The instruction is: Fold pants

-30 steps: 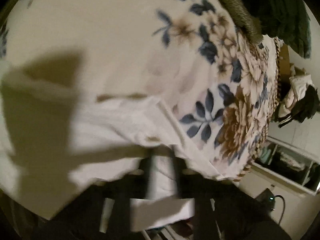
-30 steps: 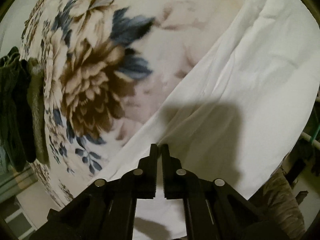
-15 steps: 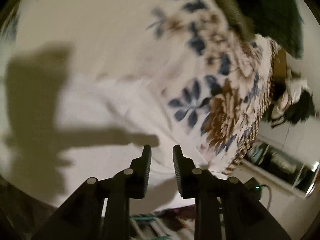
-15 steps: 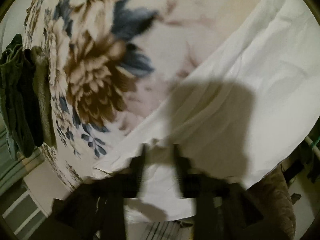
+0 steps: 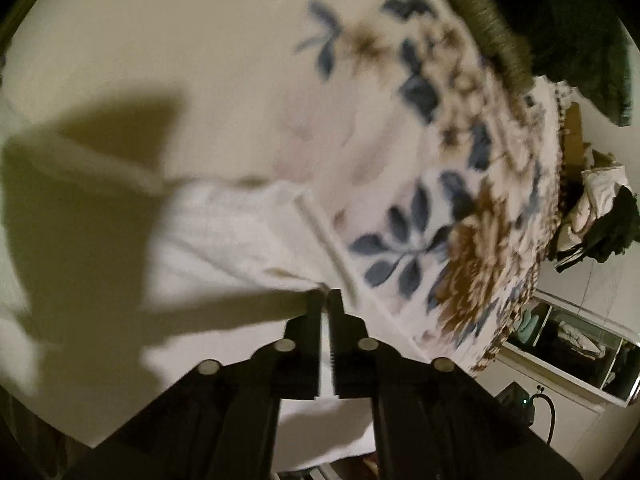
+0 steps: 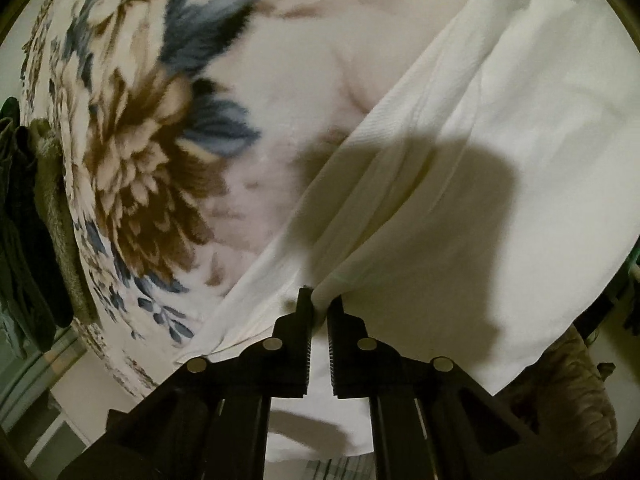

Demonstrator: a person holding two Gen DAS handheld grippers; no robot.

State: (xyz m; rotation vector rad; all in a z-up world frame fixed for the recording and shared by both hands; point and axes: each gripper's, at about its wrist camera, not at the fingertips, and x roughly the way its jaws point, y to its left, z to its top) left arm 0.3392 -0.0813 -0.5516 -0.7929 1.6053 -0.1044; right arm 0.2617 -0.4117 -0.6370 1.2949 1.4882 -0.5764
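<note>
White pants (image 5: 224, 240) lie on a floral blanket (image 5: 448, 184); they also fill the right of the right wrist view (image 6: 500, 128). My left gripper (image 5: 325, 294) is shut on a pinch of the pants' edge near the hem band (image 5: 324, 240). My right gripper (image 6: 319, 300) is shut on a fold of the white pants, and the cloth is pulled into creases rising from the jaws. Gripper shadows fall across the fabric in both views.
The floral blanket (image 6: 152, 152) covers the bed. Dark green clothes (image 5: 560, 28) hang past its far edge and show at the left of the right wrist view (image 6: 24, 232). A clothes pile (image 5: 596, 216) and a shelf (image 5: 576, 340) stand beyond the bed.
Both grippers opened half a second ago and have closed again on the pants. The right one now lifts a fold of cloth; the left one grips the edge by the hem.
</note>
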